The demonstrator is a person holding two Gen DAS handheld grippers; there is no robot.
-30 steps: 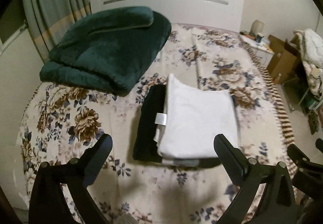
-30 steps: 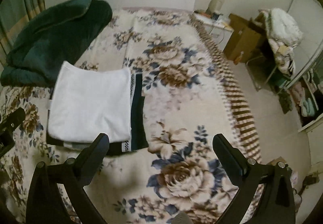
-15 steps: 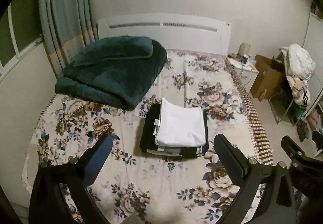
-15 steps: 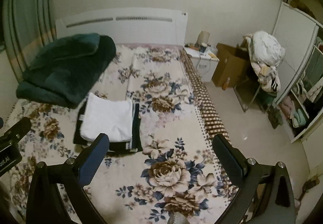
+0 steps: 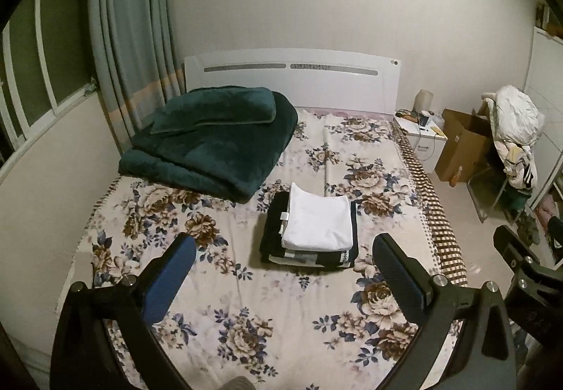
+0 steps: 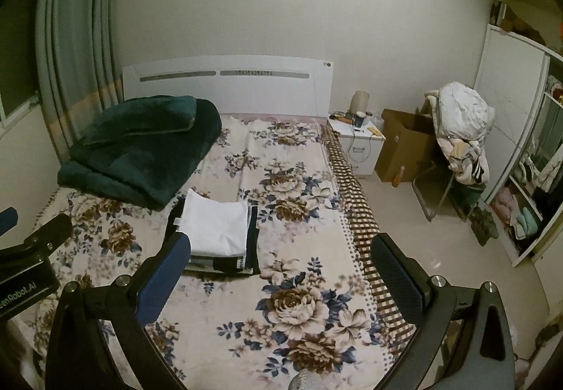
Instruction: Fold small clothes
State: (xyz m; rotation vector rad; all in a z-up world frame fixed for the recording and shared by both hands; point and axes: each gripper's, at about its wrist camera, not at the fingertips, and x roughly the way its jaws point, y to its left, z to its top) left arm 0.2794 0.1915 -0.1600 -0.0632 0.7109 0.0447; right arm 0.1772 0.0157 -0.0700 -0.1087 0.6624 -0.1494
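Dim, yellowish indoor light, soft shadows, sharp centre, strong fisheye bending and dark vignetted corners.

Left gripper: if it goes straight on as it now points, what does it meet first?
Probably the folded clothes stack, white piece on top, lying on the floral bed straight ahead of the open left gripper. Depth is unclear.

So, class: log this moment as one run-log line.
left gripper: open, empty | right gripper: open, empty | folded white garment: tops clothes stack | floral bed
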